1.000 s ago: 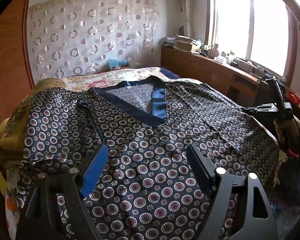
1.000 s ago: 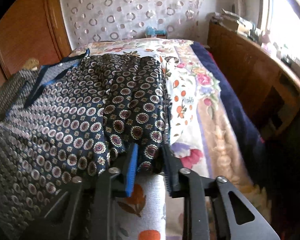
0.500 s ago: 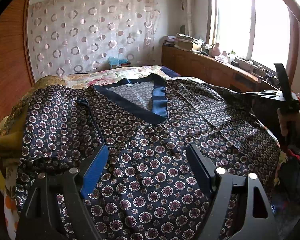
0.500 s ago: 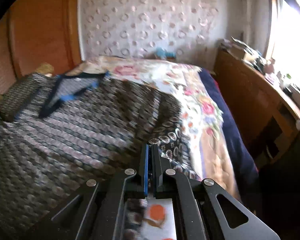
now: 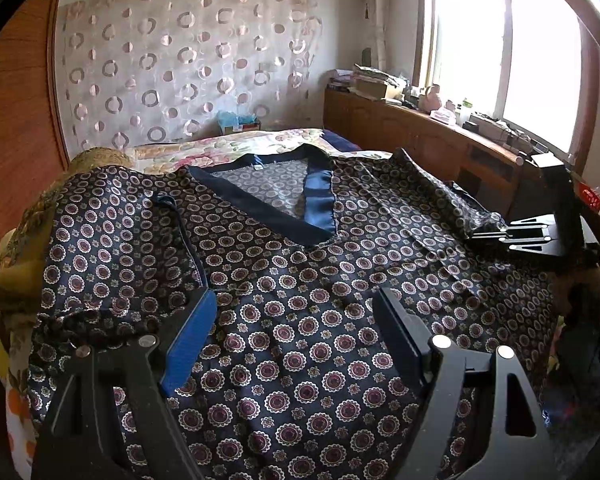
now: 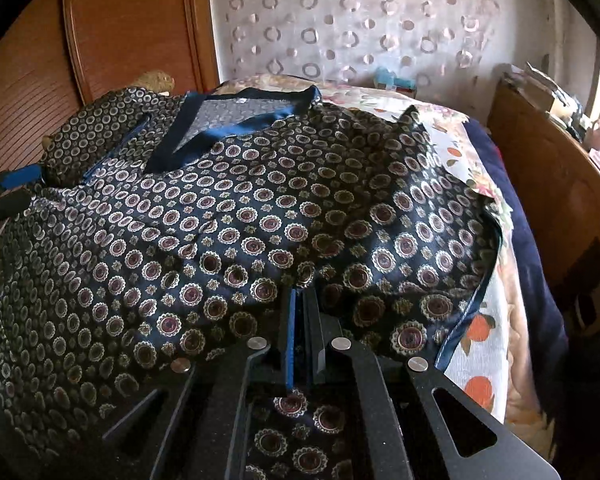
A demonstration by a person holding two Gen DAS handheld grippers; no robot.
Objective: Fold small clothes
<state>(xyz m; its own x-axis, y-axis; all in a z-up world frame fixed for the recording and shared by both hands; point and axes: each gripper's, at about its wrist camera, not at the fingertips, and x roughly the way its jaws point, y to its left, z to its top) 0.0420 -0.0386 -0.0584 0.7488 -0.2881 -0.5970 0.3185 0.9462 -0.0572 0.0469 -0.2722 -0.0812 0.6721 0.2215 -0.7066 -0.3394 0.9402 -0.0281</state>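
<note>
Patterned shirt (image 5: 300,280) lies spread face-up across the near end of the bed (image 6: 480,360), V-neck collar (image 5: 276,204) toward the bed's far end. Dark blue fabric with ringed medallion print; collar band plain blue. Its left sleeve is folded in over the body near the bed's left edge; the right side reaches almost to the right edge, where the floral bedspread shows beside the hem.

Left gripper (image 5: 296,340): fingers wide apart, nothing between them, poised over the shirt's lower front. Whether the fingertips touch the cloth cannot be told.

Right gripper (image 6: 300,312): fingers pressed together, pinching a fold of the shirt's right-hand side; in the left wrist view it sits at the shirt's right edge with cloth drawn up to its tips (image 5: 476,236).

Background: ring-patterned curtain (image 5: 188,64) behind the bed's far end, wooden cabinet (image 5: 432,148) under the window (image 5: 508,48) along the right side.
</note>
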